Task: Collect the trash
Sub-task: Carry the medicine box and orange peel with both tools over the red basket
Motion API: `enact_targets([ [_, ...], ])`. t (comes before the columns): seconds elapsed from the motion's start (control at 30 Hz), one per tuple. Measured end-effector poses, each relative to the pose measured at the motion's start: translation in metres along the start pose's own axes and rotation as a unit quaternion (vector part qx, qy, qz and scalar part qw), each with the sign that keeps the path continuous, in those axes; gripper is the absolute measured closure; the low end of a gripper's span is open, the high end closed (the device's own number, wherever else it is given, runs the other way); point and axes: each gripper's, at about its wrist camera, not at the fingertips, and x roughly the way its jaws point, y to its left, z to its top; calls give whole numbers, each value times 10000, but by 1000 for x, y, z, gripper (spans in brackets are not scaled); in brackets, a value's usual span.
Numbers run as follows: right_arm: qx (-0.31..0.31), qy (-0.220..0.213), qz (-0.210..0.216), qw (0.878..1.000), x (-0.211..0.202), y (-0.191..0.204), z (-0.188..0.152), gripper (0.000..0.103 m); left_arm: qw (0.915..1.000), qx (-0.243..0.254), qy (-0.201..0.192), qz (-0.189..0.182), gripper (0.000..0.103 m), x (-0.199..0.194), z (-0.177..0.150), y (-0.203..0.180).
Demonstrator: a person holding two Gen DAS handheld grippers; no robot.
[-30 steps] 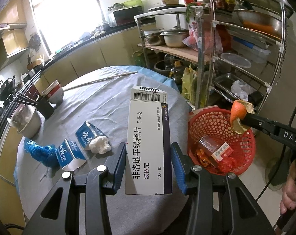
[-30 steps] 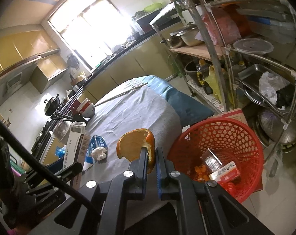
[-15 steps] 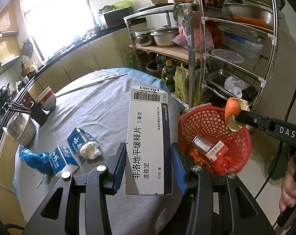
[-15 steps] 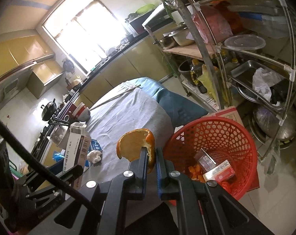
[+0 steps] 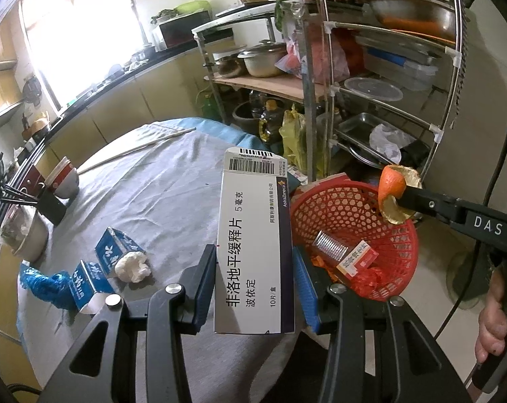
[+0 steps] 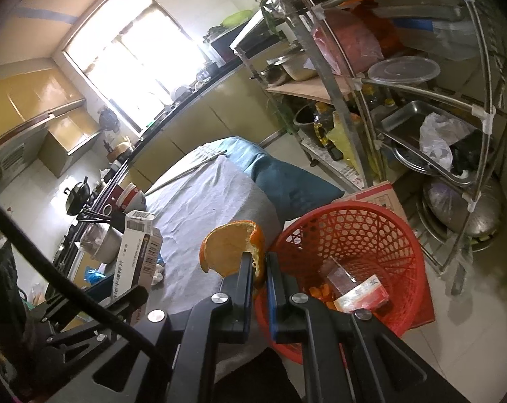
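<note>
Bottom centre, left gripper [image 5: 255, 277]: clamped on white medicine box [image 5: 253, 245], lower end hidden.
Right gripper [image 6: 260, 270]: pinched tight on orange peel [image 6: 228, 252].
Red basket [image 5: 404, 262]: lower right, holds wrappers; contents hard to make out.
Table [image 5: 159, 201]: milk cartons [image 5: 98, 268], near edge cut off.

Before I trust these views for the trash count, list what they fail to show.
- Red basket bottom: left wrist view, medicine box covers its near side.
- Blue cartons: right wrist view, mostly hidden behind that box.
- Orange peel pinched edge: right wrist view, buried in the right claw.
</note>
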Motion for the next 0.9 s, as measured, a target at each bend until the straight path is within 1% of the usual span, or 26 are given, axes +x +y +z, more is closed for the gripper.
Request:
enact_targets([
  [0.53, 209, 82, -202, 9995, -1, -24, -5, 95, 9995, 162, 82, -243, 56, 12, 4, -20],
  [0.9, 348, 164, -279, 9989, 4, -32, -8, 95, 9989, 217, 237, -354, 56, 24, 0, -26],
])
